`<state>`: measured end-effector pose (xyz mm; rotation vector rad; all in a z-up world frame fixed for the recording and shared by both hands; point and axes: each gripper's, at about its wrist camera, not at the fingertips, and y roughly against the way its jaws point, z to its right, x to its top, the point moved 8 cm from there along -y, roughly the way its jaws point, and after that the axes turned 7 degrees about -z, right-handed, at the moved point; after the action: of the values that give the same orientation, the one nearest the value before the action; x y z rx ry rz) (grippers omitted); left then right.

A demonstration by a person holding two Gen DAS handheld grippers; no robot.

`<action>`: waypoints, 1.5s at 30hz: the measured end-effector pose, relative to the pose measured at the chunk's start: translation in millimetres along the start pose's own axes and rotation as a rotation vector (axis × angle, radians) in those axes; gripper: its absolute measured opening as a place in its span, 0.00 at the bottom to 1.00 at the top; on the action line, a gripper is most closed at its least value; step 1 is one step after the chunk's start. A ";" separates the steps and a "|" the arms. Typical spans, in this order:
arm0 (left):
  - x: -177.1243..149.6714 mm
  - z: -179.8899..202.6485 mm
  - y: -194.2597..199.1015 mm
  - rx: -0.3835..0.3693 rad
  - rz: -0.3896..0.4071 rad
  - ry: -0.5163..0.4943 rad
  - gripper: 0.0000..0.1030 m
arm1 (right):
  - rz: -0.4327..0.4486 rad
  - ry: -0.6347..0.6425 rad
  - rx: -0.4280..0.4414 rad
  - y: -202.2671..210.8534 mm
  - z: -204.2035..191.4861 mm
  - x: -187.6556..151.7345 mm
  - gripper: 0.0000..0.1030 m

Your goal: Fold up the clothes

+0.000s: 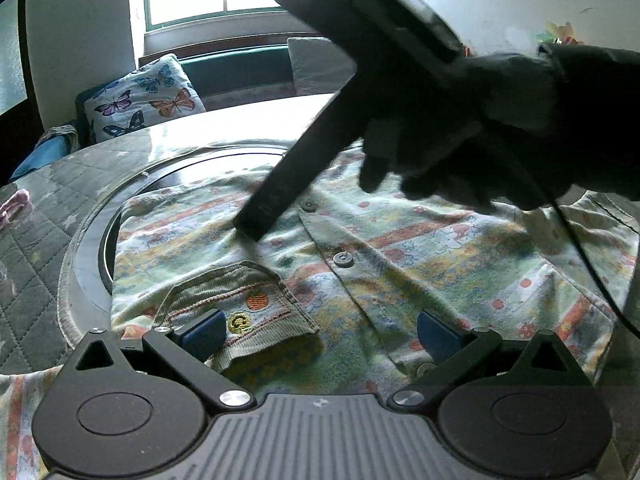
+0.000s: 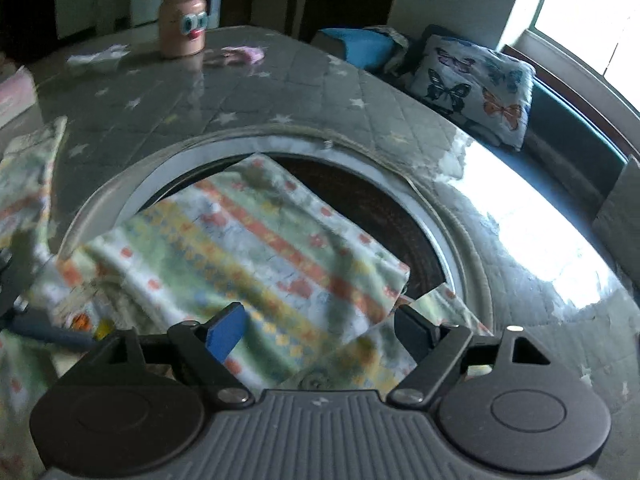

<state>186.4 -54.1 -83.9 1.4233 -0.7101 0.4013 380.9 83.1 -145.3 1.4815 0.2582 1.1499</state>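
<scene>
The shirt [image 1: 400,248] lies spread on the round table [image 1: 60,208], over the turntable [image 1: 90,252] set in the table's middle. A cuff [image 1: 240,312] rests on the shirt's near left part. The left gripper [image 1: 320,336] sits at the shirt's near edge, and the right gripper [image 2: 320,334] at a folded panel [image 2: 256,248] of it. Behind the table stands a bench with a pillow [image 1: 146,98] on it. At the table's far side stands a bottle [image 2: 183,16], with a small cloth [image 2: 240,55] just beside it.
</scene>
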 end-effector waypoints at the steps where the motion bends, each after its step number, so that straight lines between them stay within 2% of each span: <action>1: 0.0 -0.1 0.1 -0.001 0.000 0.000 1.00 | 0.004 -0.012 -0.006 -2.5 3.4 2.9 0.81; 10: 0.2 -0.9 1.3 -0.003 -0.001 -0.002 1.00 | 0.047 -0.130 -0.093 -25.4 45.9 21.5 0.82; 14: 0.4 -0.9 1.3 -0.004 -0.001 -0.003 1.00 | 0.048 -0.176 -0.165 -30.2 64.6 25.1 0.81; 20: 0.6 -0.7 1.3 -0.003 -0.001 -0.004 1.00 | 0.041 -0.158 -0.081 -12.9 60.5 12.8 0.81; 23: 0.4 -0.7 0.9 -0.002 0.000 -0.003 1.00 | 0.005 -0.124 -0.117 -16.2 59.5 3.3 0.82; 28: 0.5 -0.6 0.6 0.002 -0.003 -0.003 1.00 | 0.019 -0.201 -0.193 -14.6 80.8 4.5 0.81; 34: 1.9 -1.0 0.5 0.003 -0.013 -0.002 1.00 | 0.058 -0.227 -0.174 26.7 89.5 -0.8 0.81; 41: 1.4 -0.9 7.6 0.033 -0.006 -0.007 1.00 | 0.060 -0.249 -0.209 78.7 91.6 -46.5 0.81; 45: -1.7 3.5 15.1 0.040 0.004 -0.022 1.00 | 0.024 -0.274 -0.254 93.8 84.2 -90.8 0.80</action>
<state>174.7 -55.3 -73.6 1.4659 -0.7259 0.4052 359.2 -62.7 -96.2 1.3972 -0.0917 0.9462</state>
